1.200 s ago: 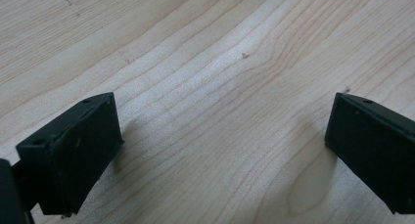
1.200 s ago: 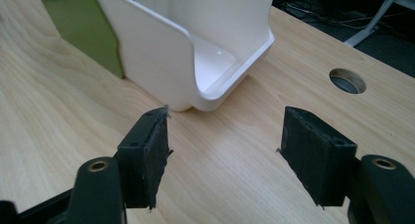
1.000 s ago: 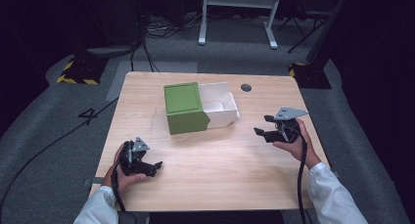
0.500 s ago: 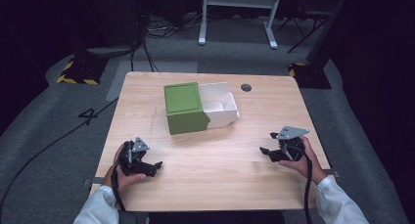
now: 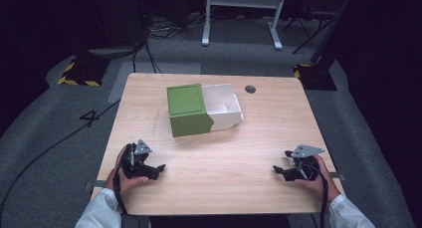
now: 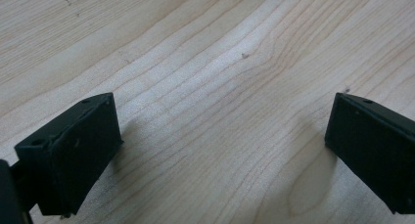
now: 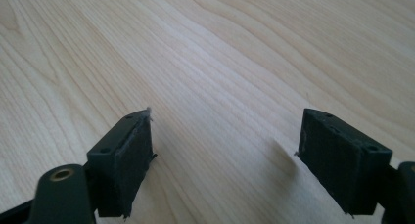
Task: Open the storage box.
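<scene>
Resting low on the pale wooden table (image 5: 219, 153) near its front-left corner, the left gripper (image 5: 158, 168) is held in the person's left hand (image 5: 127, 175), its black jaws pointing toward the middle of the surface. In the left gripper view the two jaws stand wide apart with nothing but bare wood grain between them, so this gripper (image 6: 220, 150) is spread and holds nothing. The right gripper (image 5: 278, 171) sits near the front-right corner in the person's right hand (image 5: 313, 180), its jaws pointing inward toward the left gripper, and a grey three-cornered plate (image 5: 307, 150) shows on top of it. In the right gripper view the jaws of this gripper (image 7: 225, 150) are likewise parted wide over bare wood, gripping nothing. The two grippers are well apart from each other, one at each side of the front edge. White sleeves (image 5: 99, 213) cover both forearms where they come in over the front edge.

Toward the back of the surface, slightly left of centre, stands a green cardboard box (image 5: 188, 110). A white open-topped cardboard tray (image 5: 224, 107) touches its right side and looks empty. Both are well apart from the grippers. A small dark round hole (image 5: 250, 89) lies near the back edge, just right of the tray. A dark cable (image 5: 324, 203) trails from the right gripper over the front edge.
</scene>
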A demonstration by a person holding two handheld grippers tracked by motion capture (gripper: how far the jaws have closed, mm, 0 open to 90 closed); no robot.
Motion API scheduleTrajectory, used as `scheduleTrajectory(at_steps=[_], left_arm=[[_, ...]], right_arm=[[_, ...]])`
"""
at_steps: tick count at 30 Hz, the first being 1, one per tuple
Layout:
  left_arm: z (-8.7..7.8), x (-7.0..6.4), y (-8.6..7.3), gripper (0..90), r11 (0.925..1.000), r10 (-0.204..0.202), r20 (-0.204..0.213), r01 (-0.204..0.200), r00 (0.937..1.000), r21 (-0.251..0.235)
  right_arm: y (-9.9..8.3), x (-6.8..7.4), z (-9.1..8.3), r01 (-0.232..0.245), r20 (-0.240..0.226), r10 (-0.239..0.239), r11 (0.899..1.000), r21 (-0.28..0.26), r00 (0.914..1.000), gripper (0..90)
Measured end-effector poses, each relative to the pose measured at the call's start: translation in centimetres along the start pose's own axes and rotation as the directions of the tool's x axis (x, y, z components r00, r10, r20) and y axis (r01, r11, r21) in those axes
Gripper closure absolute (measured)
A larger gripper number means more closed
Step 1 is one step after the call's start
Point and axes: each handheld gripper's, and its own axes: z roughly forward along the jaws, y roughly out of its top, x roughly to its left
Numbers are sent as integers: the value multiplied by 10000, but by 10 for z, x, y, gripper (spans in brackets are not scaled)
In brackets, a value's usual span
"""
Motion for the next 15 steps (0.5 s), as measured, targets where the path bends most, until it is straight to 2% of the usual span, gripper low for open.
scheduleTrajectory(at_steps=[4, 7, 15], left_arm=[[0, 0, 0, 2, 10000, 0, -1, 0, 10000, -1], [0, 0, 0, 2, 10000, 0, -6, 0, 10000, 26], [-1, -1, -1, 3, 10000, -38, -76, 38, 10000, 24]], right_arm=[[-12, -4, -3, -659, -260, 648, 9969, -426, 9976, 199], [-15, -5, -6, -724, -179, 717, 9965, -423, 9973, 199], [-21, -7, -12, -588, -326, 574, 9973, -430, 9978, 199]])
